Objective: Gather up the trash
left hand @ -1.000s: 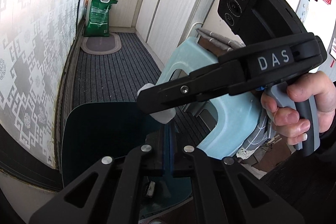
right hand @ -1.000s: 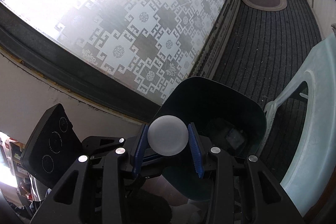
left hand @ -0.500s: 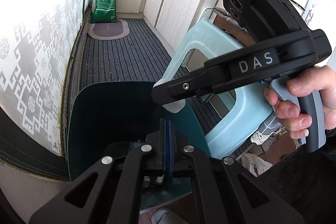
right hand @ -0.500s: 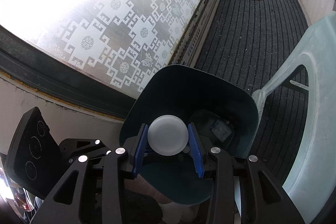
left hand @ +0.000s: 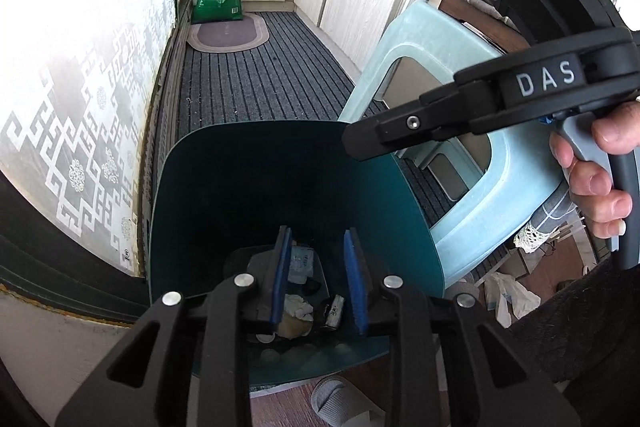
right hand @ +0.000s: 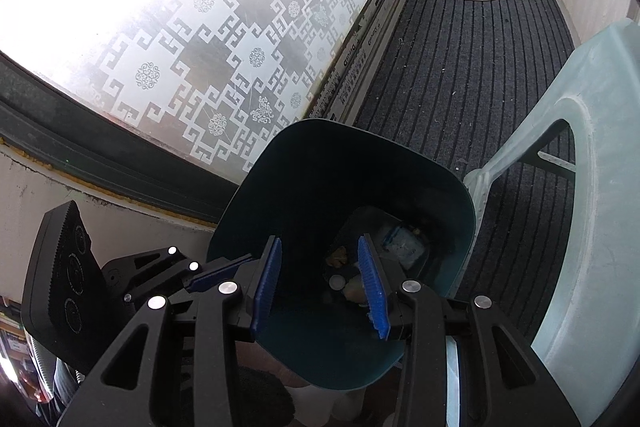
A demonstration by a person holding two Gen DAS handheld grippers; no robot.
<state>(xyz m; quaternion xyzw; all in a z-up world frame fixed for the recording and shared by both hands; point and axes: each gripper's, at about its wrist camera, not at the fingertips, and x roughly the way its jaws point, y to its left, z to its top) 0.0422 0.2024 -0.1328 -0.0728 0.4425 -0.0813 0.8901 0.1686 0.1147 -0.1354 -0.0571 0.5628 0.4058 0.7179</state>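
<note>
Both hand-held grippers hang over the dark teal bin [left hand: 224, 195]. The left hand-held gripper [left hand: 319, 281] has just been opening, its jaws narrowly apart with nothing between them. The right hand-held gripper [right hand: 319, 287] stands moderately open and empty. Trash [left hand: 298, 307] lies on the bin's floor, at 6 o'clock in the left view.

Daylight enters through frosted patterned window [right hand: 168, 27], blown out to pure white at upper left of right wrist view; same glare along left edge of left wrist view. Interior of dark teal bin [left hand: 256, 195] deep in shadow, contents dim. Striped floor mat [right hand: 460, 67] evenly lit, sharp. Strong fisheye curvature; black vignette at corners. Near gripper frames slightly soft. No motion blur.
</note>
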